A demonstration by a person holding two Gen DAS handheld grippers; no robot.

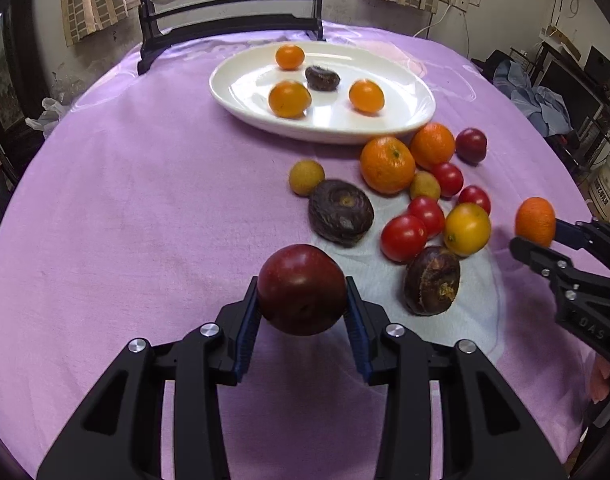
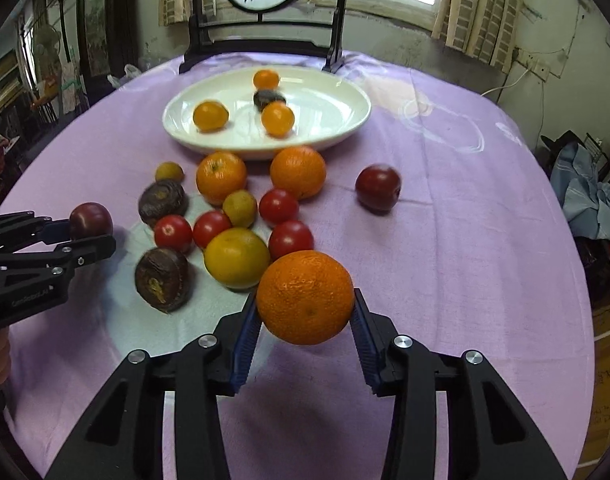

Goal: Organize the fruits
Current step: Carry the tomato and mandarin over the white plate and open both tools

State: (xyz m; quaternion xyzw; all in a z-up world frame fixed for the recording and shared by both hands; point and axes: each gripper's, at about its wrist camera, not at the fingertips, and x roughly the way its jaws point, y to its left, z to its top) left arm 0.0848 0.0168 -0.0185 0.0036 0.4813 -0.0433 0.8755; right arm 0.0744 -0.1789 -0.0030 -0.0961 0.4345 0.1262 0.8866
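- The left gripper (image 1: 303, 304) squeezes a dark red plum (image 1: 301, 289) between its blue pads, lifted off the purple cloth (image 1: 145, 200).
- The right gripper (image 2: 305, 316) squeezes an orange (image 2: 305, 297) the same way, also up off the cloth.
- Between the two grippers lies a pile of loose fruit: red tomatoes (image 2: 173, 233), two more oranges (image 2: 221, 176), a big yellow fruit (image 2: 237, 257), small greenish-yellow ones and dark brown wrinkly ones (image 2: 162, 279).
- Another plum (image 2: 378, 187) sits alone, off to the right of the pile.
- Behind the pile is a white plate (image 2: 337, 120). It holds three small orange fruits (image 2: 210, 116) and one dark thing, maybe another brown fruit; it looks blurry.
- A black stand (image 2: 265, 46) is at the far edge of the table.
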